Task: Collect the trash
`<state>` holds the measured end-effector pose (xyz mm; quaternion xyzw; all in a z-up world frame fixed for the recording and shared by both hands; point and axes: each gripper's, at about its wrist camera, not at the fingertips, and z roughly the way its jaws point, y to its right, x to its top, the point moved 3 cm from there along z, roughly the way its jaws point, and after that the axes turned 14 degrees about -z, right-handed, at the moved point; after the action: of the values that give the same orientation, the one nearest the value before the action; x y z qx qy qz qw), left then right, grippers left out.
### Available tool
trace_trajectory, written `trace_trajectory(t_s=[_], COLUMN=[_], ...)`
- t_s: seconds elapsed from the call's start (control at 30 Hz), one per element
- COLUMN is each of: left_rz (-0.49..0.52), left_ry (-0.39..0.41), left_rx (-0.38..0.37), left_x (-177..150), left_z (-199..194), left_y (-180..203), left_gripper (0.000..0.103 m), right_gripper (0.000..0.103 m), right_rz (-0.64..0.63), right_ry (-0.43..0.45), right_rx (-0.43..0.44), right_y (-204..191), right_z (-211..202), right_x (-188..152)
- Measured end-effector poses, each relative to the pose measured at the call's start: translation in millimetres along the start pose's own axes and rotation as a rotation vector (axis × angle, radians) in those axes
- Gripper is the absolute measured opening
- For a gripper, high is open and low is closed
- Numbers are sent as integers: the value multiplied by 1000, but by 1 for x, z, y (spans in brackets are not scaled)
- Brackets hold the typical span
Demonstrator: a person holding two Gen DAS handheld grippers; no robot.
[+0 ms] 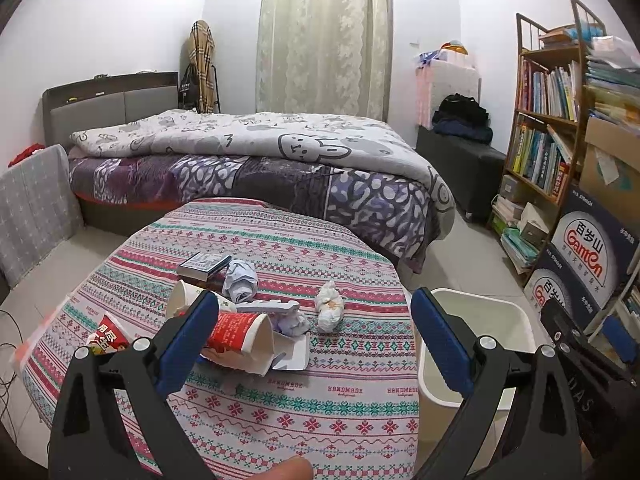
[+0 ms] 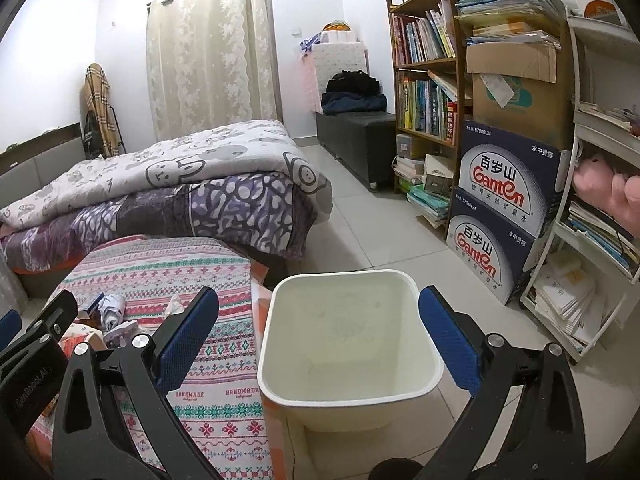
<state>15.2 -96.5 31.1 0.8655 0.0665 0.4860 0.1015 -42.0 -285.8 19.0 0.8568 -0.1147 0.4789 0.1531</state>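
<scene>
Both grippers, left [image 1: 312,336] and right [image 2: 318,334], gape empty; crumpled tissue [image 1: 330,307] at twelve o'clock could miss the wastebasket [image 2: 400,278] at three.

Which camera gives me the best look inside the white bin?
The right wrist view: the white bin sits centred between the open right gripper, with its whole rim and bare inside visible. The left wrist view shows only part of its rim and near wall, behind one gripper finger.

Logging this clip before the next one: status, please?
Left gripper open above table trash, empty. Right gripper open over white bin, empty. Crumpled tissue, red paper cup on tablecloth. Nothing blocks bin.
</scene>
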Motion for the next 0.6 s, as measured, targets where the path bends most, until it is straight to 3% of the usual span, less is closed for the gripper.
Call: trace_trajectory(t_s=[0.6], left_rz=[1], left_ry=[-17], left_rx=[1], left_x=[-3], left_z=[2], left_y=[-15], left_gripper=[94], right_gripper=[96], right_rz=[3], right_ry=[0], right_rx=[-2], right_y=[-2], right_z=[0], right_x=[1])
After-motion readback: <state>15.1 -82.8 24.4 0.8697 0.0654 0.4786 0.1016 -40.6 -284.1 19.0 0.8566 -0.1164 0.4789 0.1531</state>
